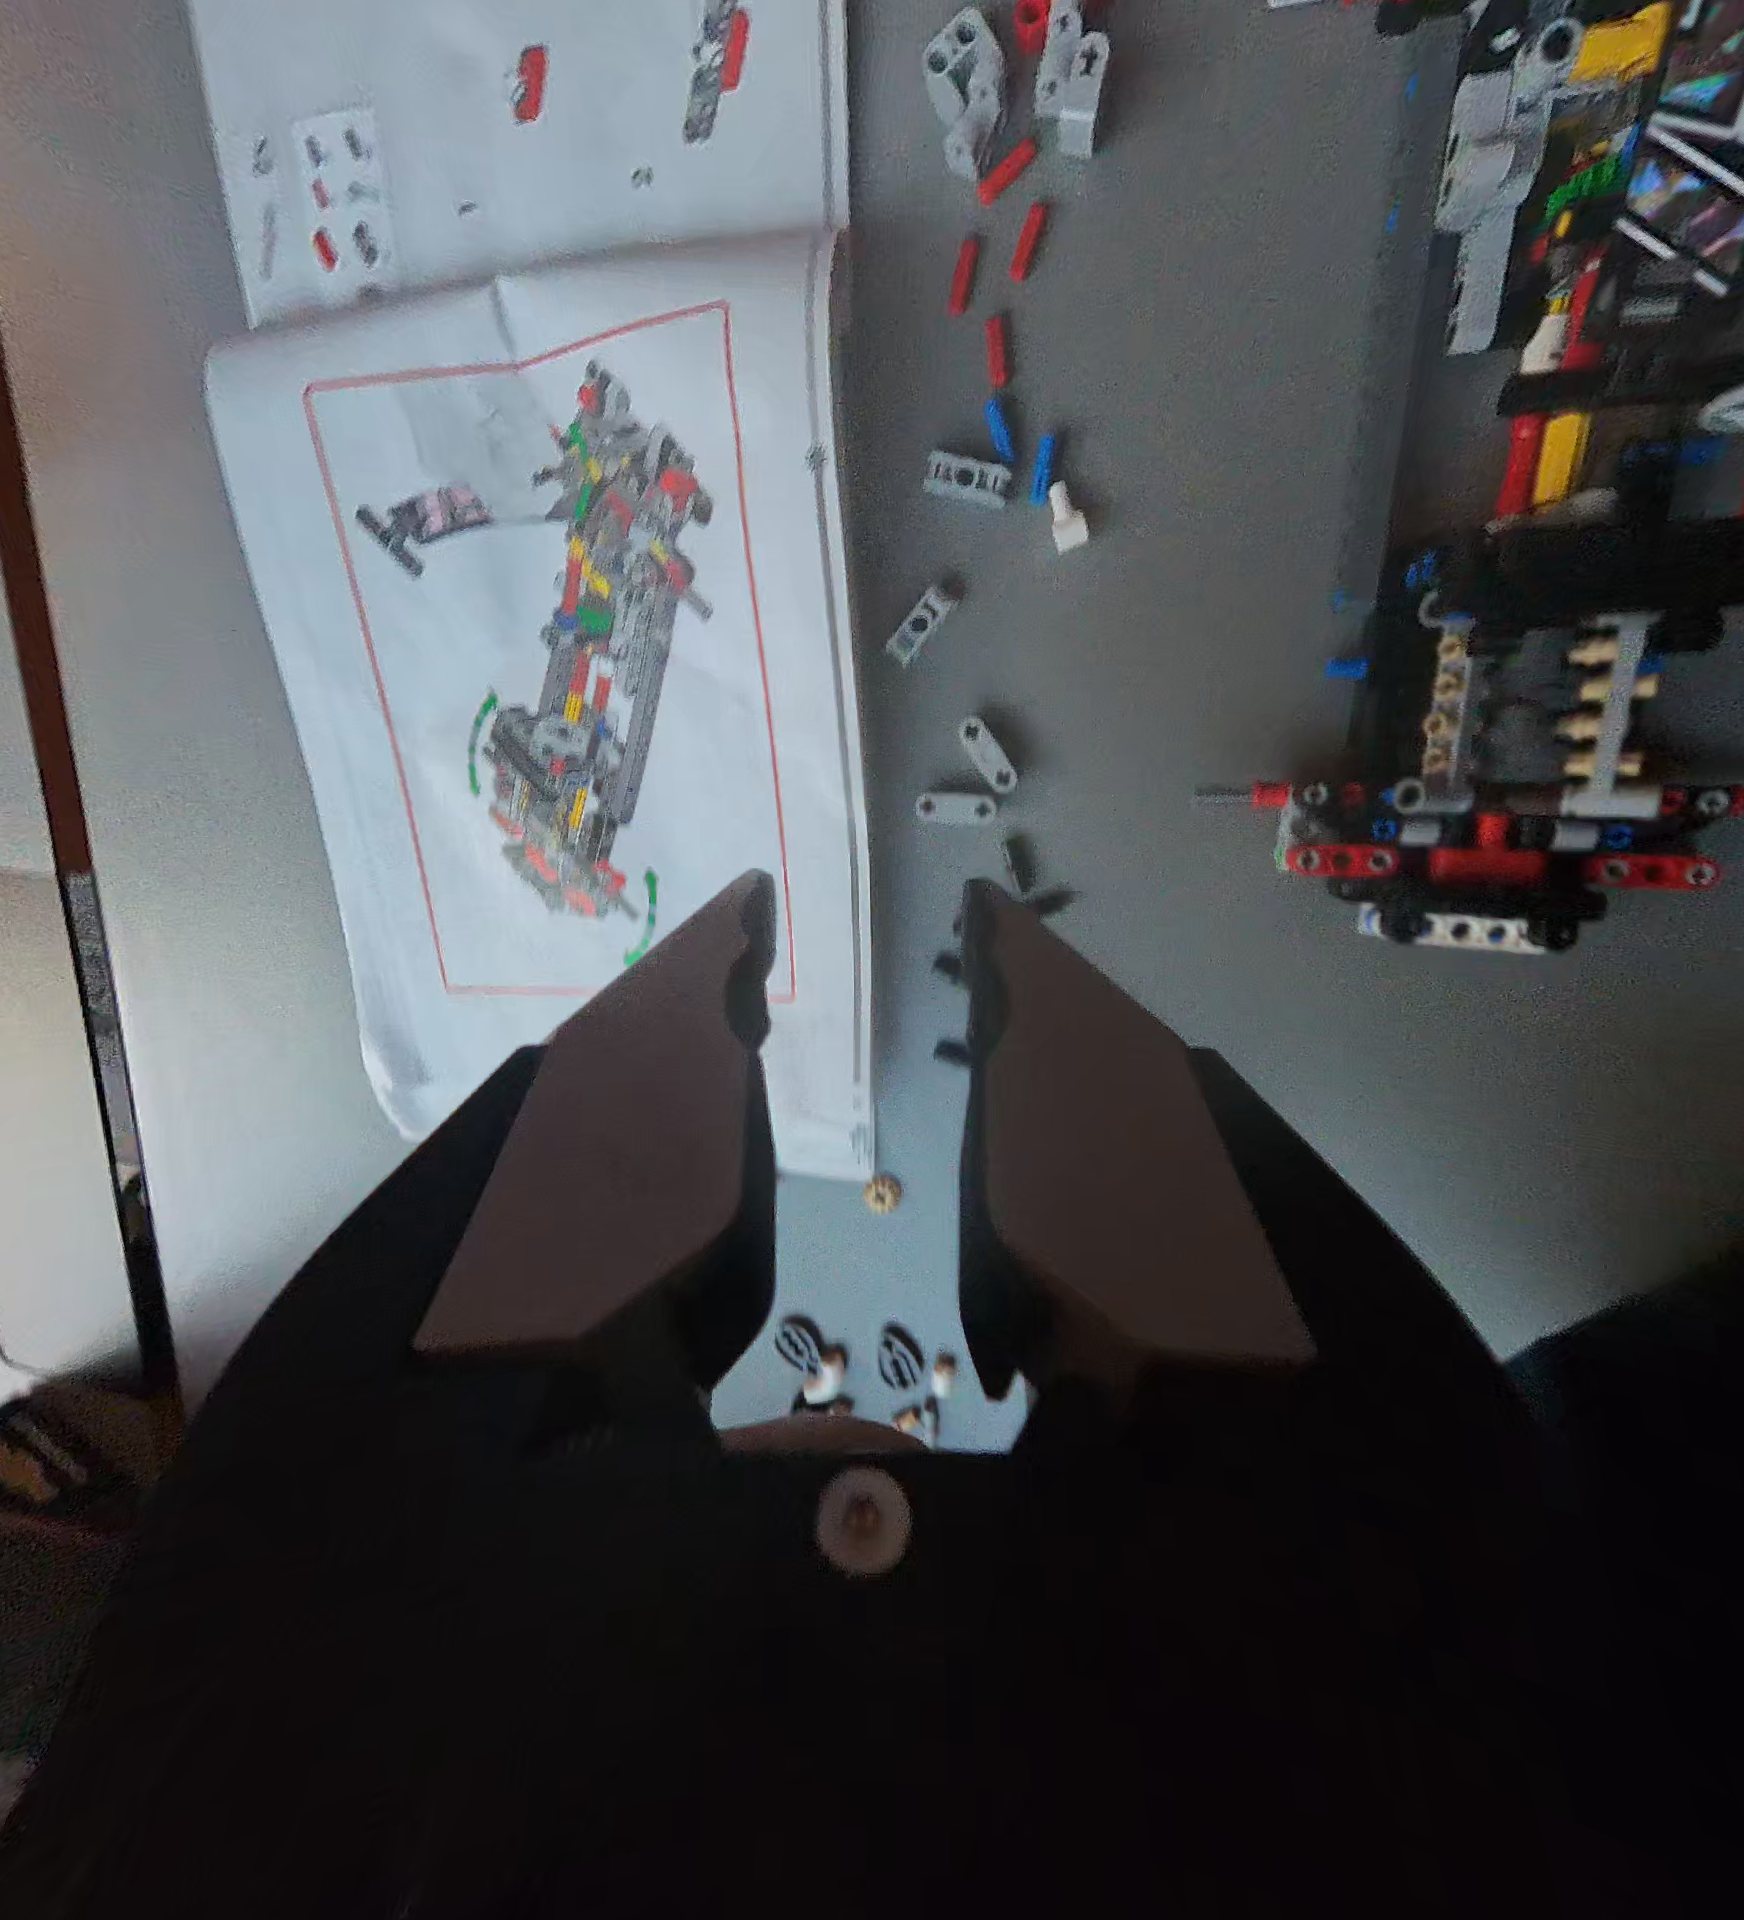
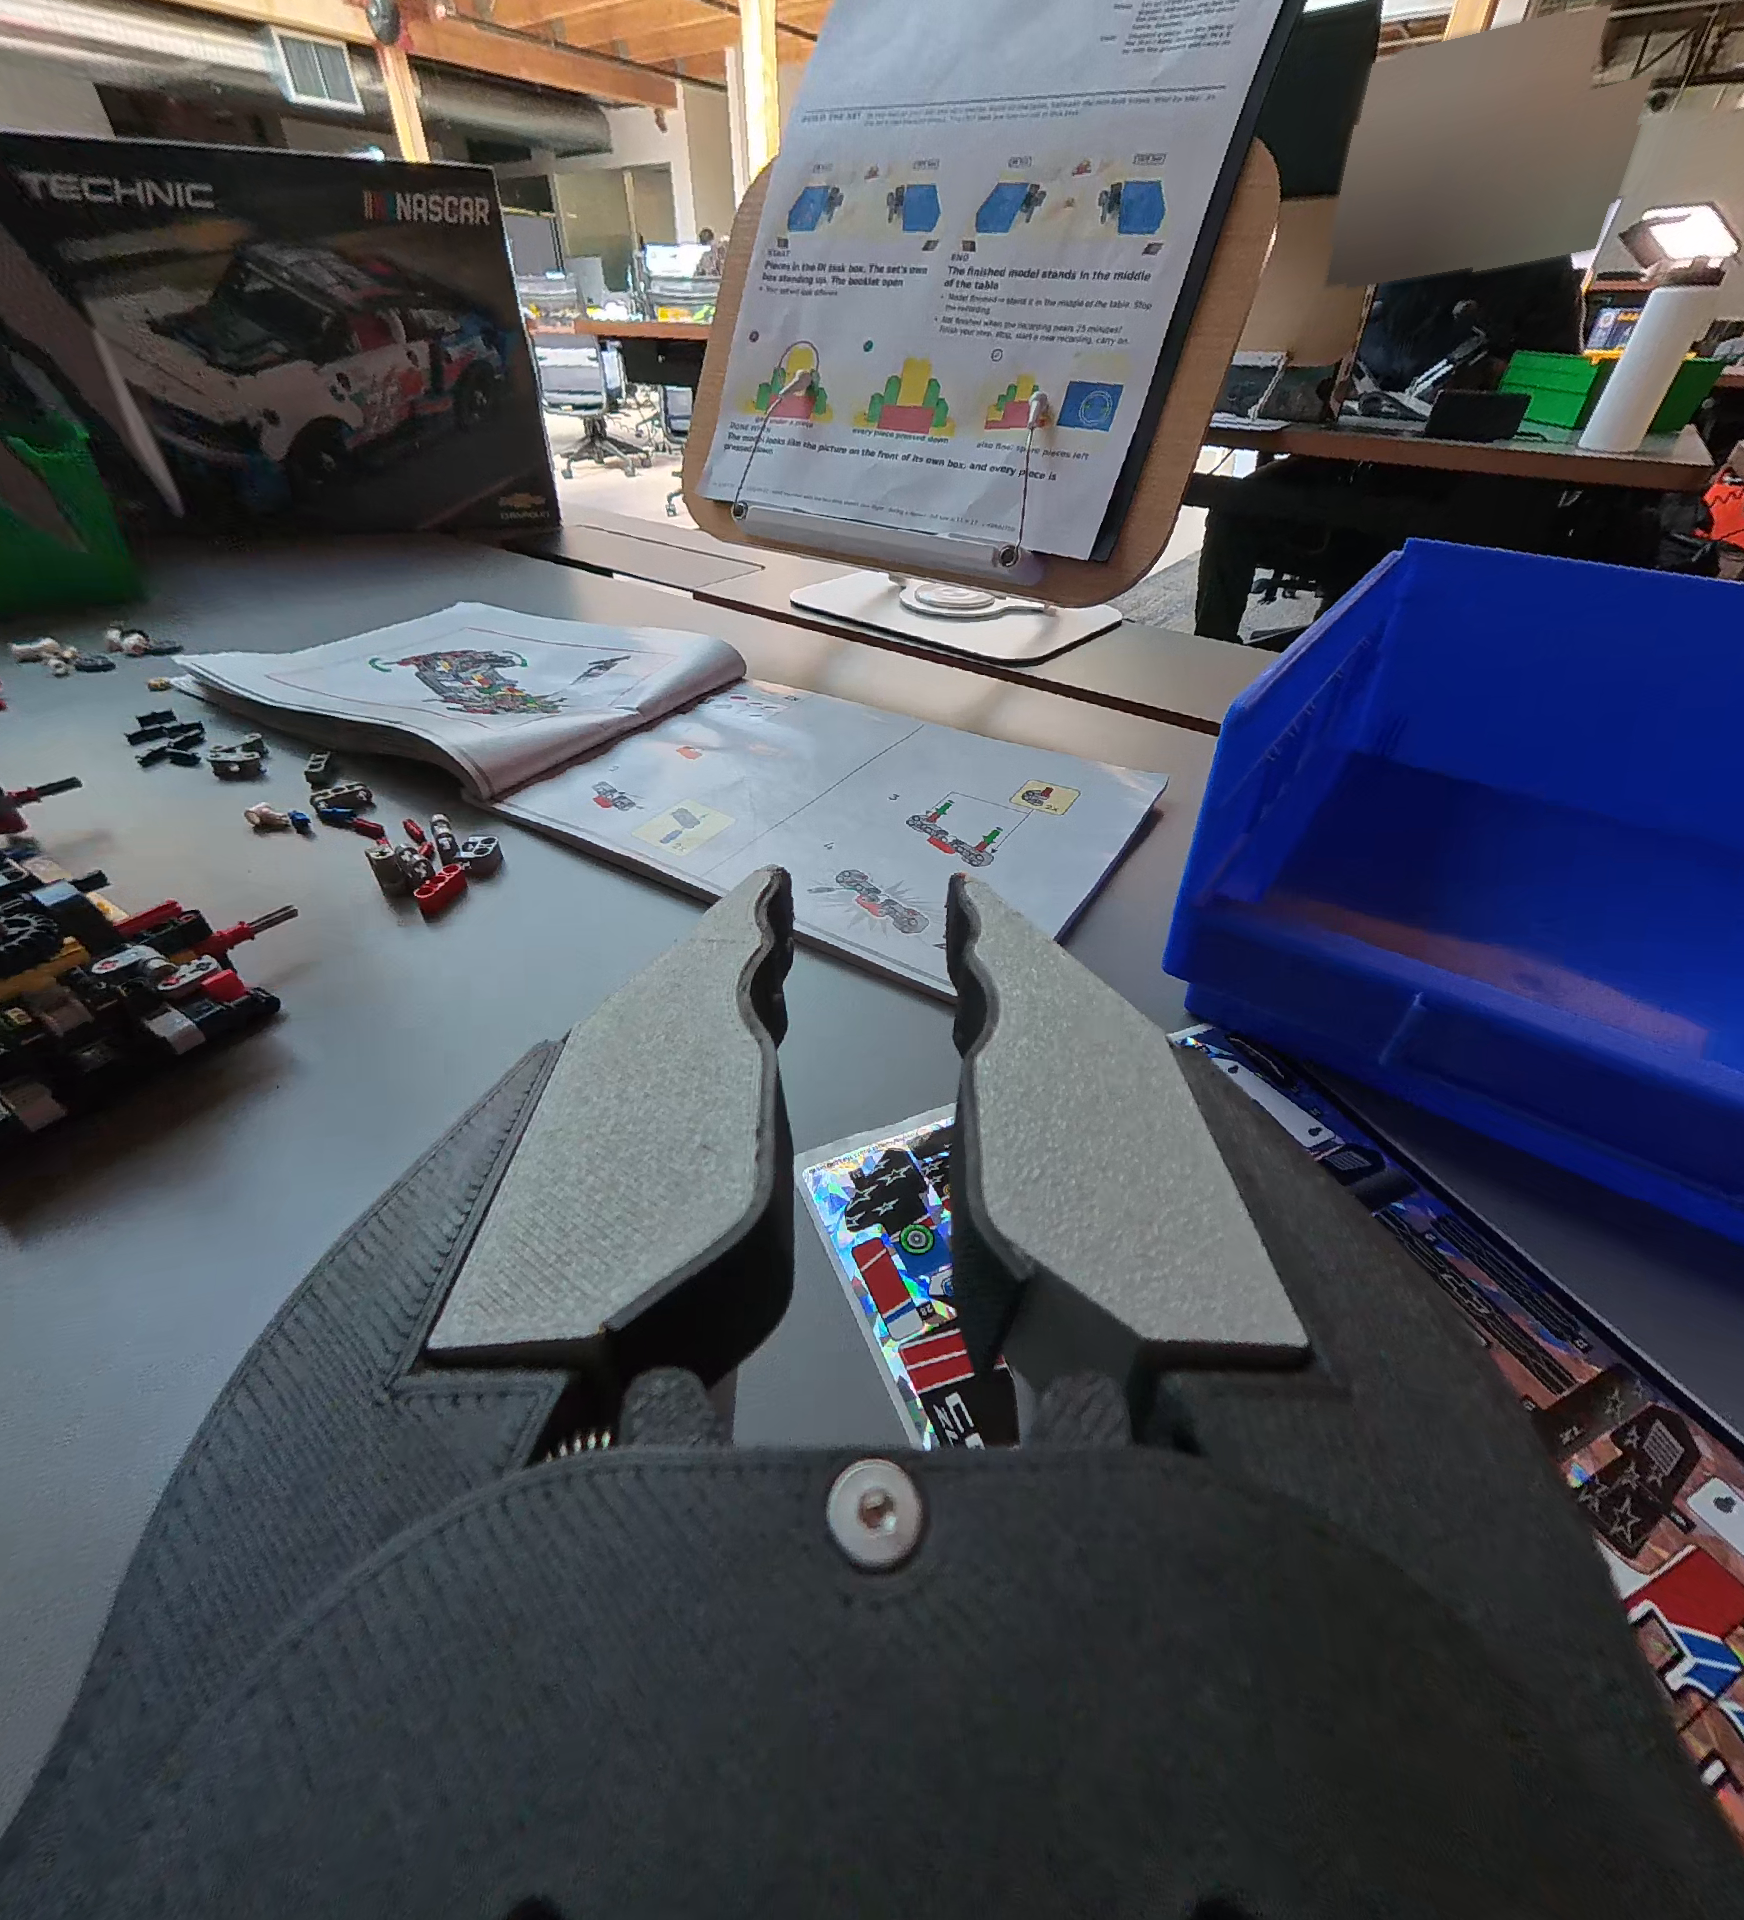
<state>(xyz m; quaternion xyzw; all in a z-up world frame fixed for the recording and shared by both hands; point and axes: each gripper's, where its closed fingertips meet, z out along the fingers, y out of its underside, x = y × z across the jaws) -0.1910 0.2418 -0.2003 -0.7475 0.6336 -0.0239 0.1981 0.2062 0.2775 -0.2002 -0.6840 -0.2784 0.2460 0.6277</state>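
Observation:
In the left wrist view I look straight down on a grey table [image 1: 1211, 1143]. My left gripper [image 1: 868, 902] is open with nothing between its pads. It hangs over the right edge of an open instruction booklet [image 1: 556, 644]. Small black pins [image 1: 1015, 862] lie on the table close to its right fingertip [image 1: 982, 914]. A partly built brick car model [image 1: 1533, 727] lies to the right. My right gripper [image 2: 868, 891] is open and empty, low over the table before the booklet's near page [image 2: 847, 800]. A shiny sticker sheet [image 2: 894, 1247] lies under it.
Loose grey, red and blue parts [image 1: 993, 436] lie in a line between booklet and model; they also show in the right wrist view [image 2: 432, 862]. A blue bin [image 2: 1522, 883] stands at the right. The set's box [image 2: 255, 332] and a document stand [image 2: 982, 312] stand at the back. There is about 40 cm between the tips of the two grippers.

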